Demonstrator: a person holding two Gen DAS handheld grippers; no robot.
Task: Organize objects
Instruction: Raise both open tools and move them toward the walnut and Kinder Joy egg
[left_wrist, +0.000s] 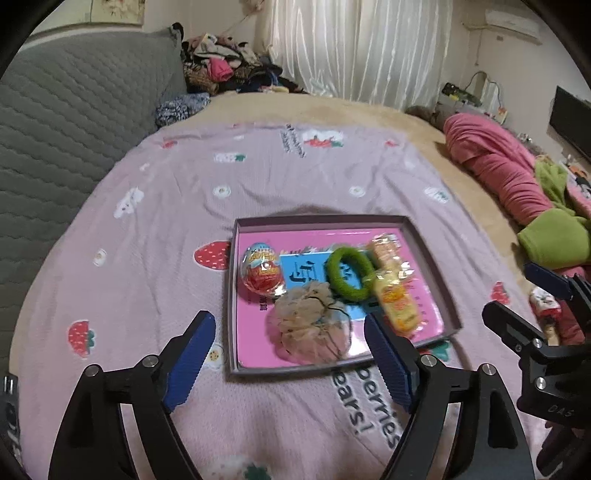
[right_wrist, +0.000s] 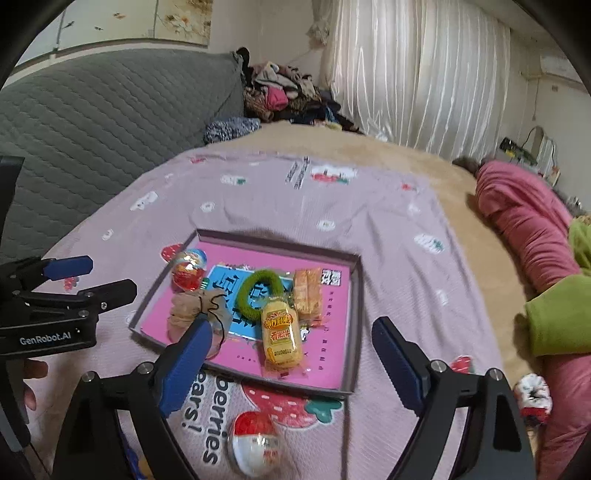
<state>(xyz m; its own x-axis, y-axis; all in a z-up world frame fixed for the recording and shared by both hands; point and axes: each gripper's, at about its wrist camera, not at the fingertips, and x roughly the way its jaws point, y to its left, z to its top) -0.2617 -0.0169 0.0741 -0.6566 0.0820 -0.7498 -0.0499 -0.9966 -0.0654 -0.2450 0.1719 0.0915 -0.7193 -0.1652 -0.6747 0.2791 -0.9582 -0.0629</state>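
A shallow grey tray (left_wrist: 236, 295) (right_wrist: 354, 317) with a pink floor lies on the pink strawberry sheet. Inside it are a foil toy egg (left_wrist: 262, 273) (right_wrist: 188, 273), a green hair ring (left_wrist: 349, 275) (right_wrist: 264, 291), a beige scrunchie (left_wrist: 312, 326) (right_wrist: 192, 310), a yellow snack packet (left_wrist: 397, 302) (right_wrist: 280, 338) and an orange snack packet (left_wrist: 384, 251) (right_wrist: 308, 295). A second toy egg (right_wrist: 255, 443) rests on the sheet in front of the tray. My left gripper (left_wrist: 288, 319) (right_wrist: 110, 275) hovers open above the tray's near left part. My right gripper (right_wrist: 291, 325) (left_wrist: 508, 290) hovers open over the near right part. Both are empty.
A grey quilted headboard (left_wrist: 74, 122) rises on the left, with a pile of clothes (left_wrist: 225, 66) at the far end. Bunched pink (left_wrist: 502, 170) and green (left_wrist: 554, 243) blankets line the right side, with a small red-and-white item (right_wrist: 532, 397) beside them. Fingers of a hand (right_wrist: 33, 373) show at the left edge.
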